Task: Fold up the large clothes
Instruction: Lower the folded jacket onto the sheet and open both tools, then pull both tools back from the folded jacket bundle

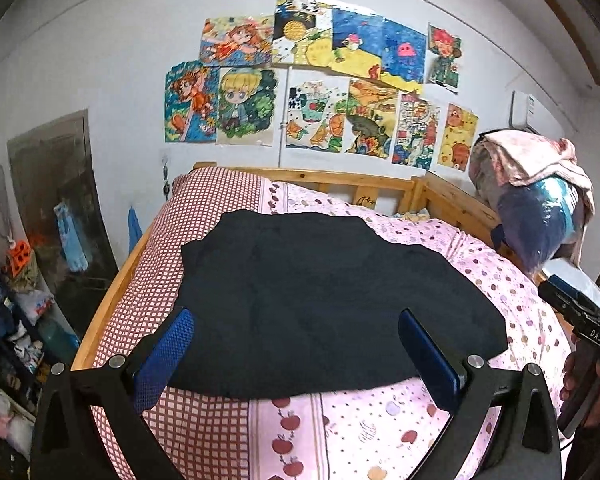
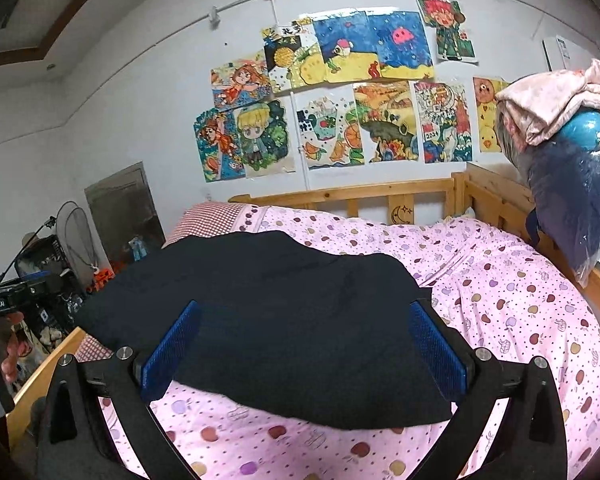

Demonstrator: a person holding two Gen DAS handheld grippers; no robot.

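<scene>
Black garment [image 1: 324, 296] lies flat mid-bed [image 1: 520, 312], near hem at 6 o'clock. Looks soft, limp, light; will sag and bunch, not slippery. Best pinch hem corners at 5 and 7. Left gripper [image 1: 296, 344] and right gripper [image 2: 302, 340] both spread wide, holding nothing, above near edge.

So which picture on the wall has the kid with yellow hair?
The drawing of a yellow-haired kid in the bottom row, second from the left, above the red checked pillow. The other cartoon kids have orange or red hair.
</scene>
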